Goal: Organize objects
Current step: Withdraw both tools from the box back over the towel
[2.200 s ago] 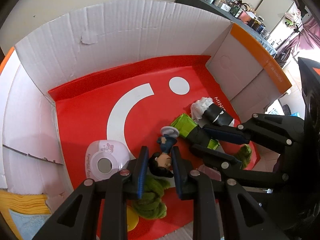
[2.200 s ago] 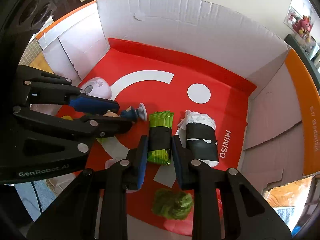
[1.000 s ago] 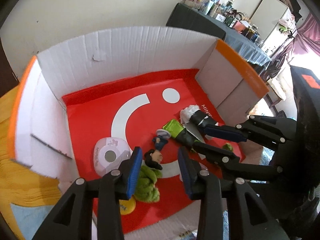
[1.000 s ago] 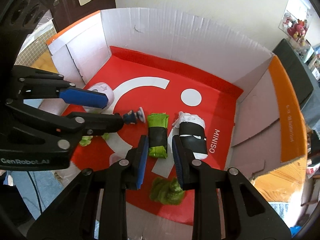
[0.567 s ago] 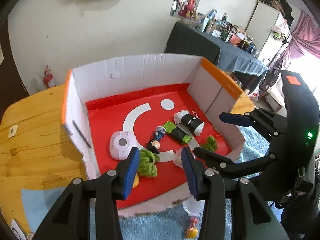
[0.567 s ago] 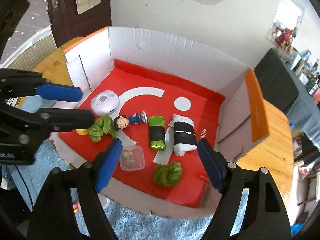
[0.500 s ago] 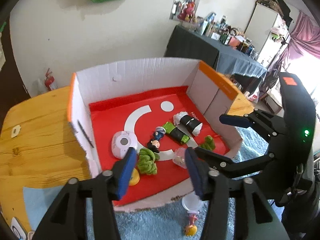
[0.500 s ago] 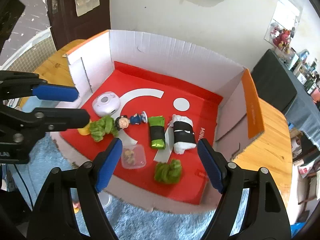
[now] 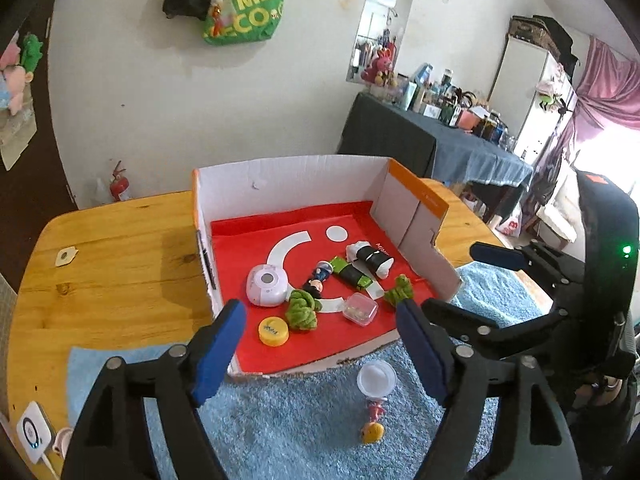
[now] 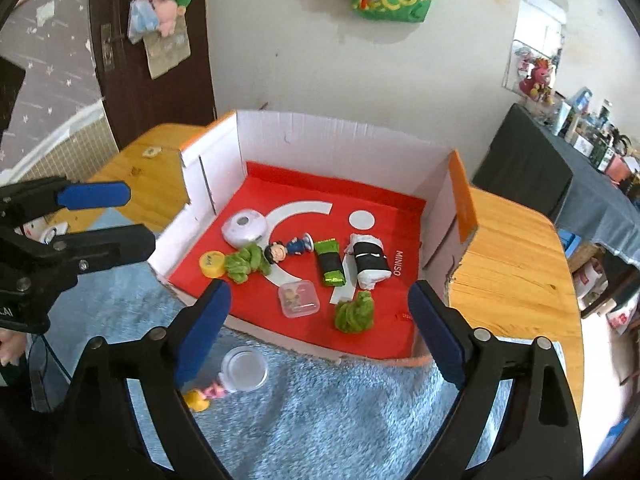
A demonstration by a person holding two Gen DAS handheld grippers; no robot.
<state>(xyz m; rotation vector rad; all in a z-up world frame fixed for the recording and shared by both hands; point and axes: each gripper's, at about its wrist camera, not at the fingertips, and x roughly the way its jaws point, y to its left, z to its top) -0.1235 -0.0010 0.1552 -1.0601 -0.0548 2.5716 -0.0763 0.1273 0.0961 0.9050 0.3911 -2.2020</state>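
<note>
Both my tongs are wide apart, holding nothing.

My left gripper (image 9: 320,344) and right gripper (image 10: 318,328) hang over the blue rug (image 10: 320,412) — the little toys lie in the red box (image 9: 320,344) (image 10: 462,196), and one small doll (image 10: 222,380) lies outside it.

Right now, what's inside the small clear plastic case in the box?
The clear case lies flat on the box's red floor with its lid shut. Small brownish bits show through the lid; what they are is too small to tell.
</note>
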